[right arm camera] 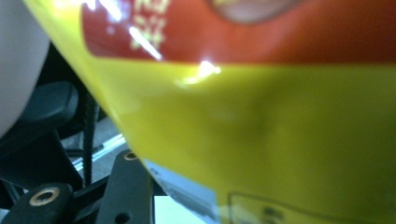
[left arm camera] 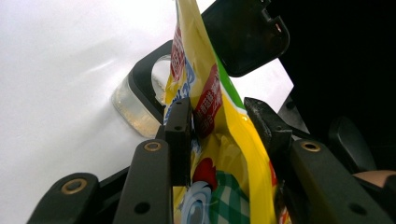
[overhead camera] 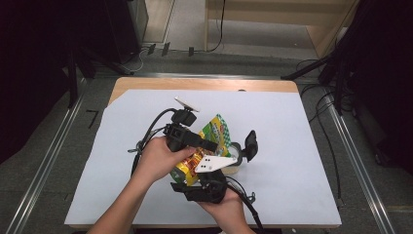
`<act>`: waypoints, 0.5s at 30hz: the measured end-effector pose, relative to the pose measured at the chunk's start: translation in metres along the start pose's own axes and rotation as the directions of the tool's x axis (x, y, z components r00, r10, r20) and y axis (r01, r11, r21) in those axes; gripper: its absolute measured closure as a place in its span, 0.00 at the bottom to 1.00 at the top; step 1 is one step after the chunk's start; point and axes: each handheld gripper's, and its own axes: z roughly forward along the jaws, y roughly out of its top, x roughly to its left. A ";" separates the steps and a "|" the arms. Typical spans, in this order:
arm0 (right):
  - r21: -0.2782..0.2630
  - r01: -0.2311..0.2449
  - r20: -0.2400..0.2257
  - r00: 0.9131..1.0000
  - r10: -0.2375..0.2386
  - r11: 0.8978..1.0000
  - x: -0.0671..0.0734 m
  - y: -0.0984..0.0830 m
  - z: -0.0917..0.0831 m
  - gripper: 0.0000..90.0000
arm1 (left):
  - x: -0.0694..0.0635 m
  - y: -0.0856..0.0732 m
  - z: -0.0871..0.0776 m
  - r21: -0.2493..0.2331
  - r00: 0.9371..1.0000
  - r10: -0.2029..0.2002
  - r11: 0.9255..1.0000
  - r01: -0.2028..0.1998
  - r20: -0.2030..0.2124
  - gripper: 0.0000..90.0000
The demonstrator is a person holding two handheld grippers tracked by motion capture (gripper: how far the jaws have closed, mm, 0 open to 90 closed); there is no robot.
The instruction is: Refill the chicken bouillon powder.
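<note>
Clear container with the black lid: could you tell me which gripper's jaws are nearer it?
Left: left gripper holds the bag just beside the container; right gripper is at the bag's nearer end.

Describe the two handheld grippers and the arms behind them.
Both are black: the left gripper carries a small white plate and black cable, the right gripper a white triangular dotted plate and black cable. Brass-ringed pivots mark the jaw links. The forearms are bare, without sleeves.

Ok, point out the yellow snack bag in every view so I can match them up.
High view: the snack bag sits mid-table between the two hands, just left of the clear container.
Left gripper view: the bag stands upright between the jaws, centre.
Right gripper view: its blurred yellow and red surface covers most of the picture.
Shared landmark: the white table cover, also at left in the left gripper view.
</note>
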 end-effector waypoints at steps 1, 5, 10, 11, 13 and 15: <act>0.002 0.000 0.002 1.000 0.000 1.000 0.000 0.000 0.000 0.67 | 0.000 0.000 0.000 0.000 1.000 0.000 1.000 0.000 0.000 0.72; -0.005 -0.017 -0.006 1.000 0.017 1.000 -0.001 0.001 -0.002 0.70 | -0.001 0.000 0.001 -0.003 1.000 0.014 1.000 -0.014 0.010 0.70; -0.019 -0.037 -0.029 0.999 0.036 0.999 -0.002 0.001 -0.004 0.71 | -0.001 0.000 0.001 -0.004 0.999 0.033 0.999 -0.033 0.011 0.67; -0.022 -0.040 -0.031 0.999 0.039 0.999 -0.001 0.001 -0.004 0.71 | -0.001 0.000 0.001 -0.003 0.999 0.031 1.000 -0.031 0.013 0.66; -0.027 -0.047 -0.039 0.998 0.046 0.999 -0.001 0.001 -0.004 0.71 | -0.001 0.000 0.000 -0.003 0.999 0.024 1.000 -0.024 0.025 0.65; -0.034 -0.057 -0.048 0.997 0.055 0.998 -0.001 0.002 -0.005 0.71 | 0.000 0.001 -0.001 0.001 0.999 0.011 1.000 -0.011 0.040 0.63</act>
